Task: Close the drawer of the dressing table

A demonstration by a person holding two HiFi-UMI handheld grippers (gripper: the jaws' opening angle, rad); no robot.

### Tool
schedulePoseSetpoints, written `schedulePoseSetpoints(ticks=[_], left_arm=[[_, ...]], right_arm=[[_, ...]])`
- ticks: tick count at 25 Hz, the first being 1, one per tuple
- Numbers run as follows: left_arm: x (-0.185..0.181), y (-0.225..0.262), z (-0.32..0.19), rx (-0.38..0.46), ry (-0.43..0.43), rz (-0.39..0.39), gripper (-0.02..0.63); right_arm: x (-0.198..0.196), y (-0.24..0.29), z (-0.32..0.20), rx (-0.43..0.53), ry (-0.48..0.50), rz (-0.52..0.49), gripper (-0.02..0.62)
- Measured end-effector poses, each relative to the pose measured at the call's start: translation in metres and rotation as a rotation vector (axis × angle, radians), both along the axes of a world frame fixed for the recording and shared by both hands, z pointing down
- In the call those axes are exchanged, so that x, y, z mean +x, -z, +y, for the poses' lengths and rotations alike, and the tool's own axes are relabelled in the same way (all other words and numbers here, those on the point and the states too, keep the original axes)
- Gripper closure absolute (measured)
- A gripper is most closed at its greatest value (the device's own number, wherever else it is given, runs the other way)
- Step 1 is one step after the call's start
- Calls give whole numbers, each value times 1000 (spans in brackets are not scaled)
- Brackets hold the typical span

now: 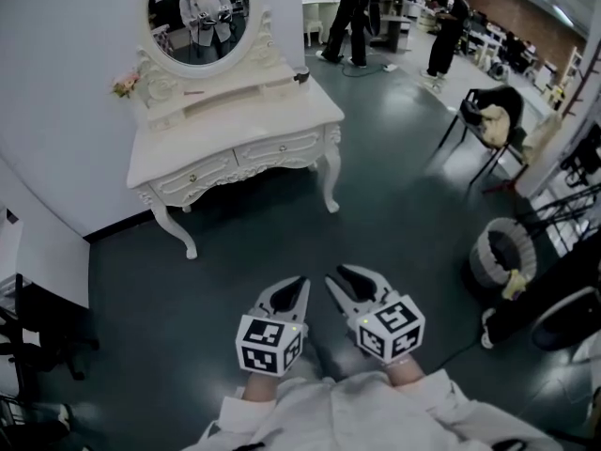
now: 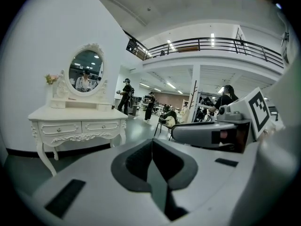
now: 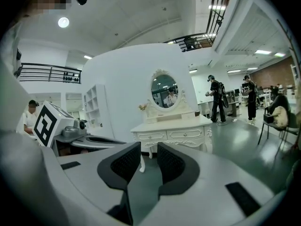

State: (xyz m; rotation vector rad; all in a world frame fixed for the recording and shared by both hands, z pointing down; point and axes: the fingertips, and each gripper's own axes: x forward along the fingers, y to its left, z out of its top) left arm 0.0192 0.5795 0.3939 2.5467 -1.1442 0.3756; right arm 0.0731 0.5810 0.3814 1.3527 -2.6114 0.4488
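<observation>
The white dressing table [image 1: 246, 120] stands against the wall at the upper left, some way ahead of me across the floor. Its two drawers [image 1: 192, 172] [image 1: 282, 148] both look flush with the frame. The left gripper view shows the table [image 2: 77, 114] at the left, and the right gripper view shows it [image 3: 171, 125] straight ahead. My left gripper [image 1: 300, 284] hangs low near my body, shut with its pads touching and nothing between them. Beside it my right gripper [image 1: 340, 275] is open by a narrow gap and holds nothing. Both are far from the table.
An oval mirror [image 1: 197, 12] and a small bunch of flowers [image 1: 125, 85] sit on the table's back shelf. A black chair [image 1: 488, 120] and a round bin [image 1: 502, 252] stand at the right. Dark furniture [image 1: 38, 318] is at the left. People [image 1: 352, 17] stand far behind.
</observation>
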Motion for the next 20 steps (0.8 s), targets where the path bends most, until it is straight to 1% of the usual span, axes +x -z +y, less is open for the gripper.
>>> schedulePoseSetpoints(ticks=[4, 9, 13, 17, 20], left_arm=[[-5, 9, -53, 11, -22, 24, 600], [-11, 25, -115, 47, -53, 31, 600], [-19, 28, -151, 57, -81, 29, 600], [-35, 29, -185, 68, -83, 28, 600], [-42, 26, -202, 61, -84, 30, 599]], right_arm=[[-1, 11, -52, 24, -38, 7, 508], [-6, 27, -111, 69, -73, 10, 508], [-18, 27, -148, 67, -84, 16, 508], [-31, 29, -179, 73, -90, 22, 508], [-38, 25, -193, 66, -98, 25, 508]])
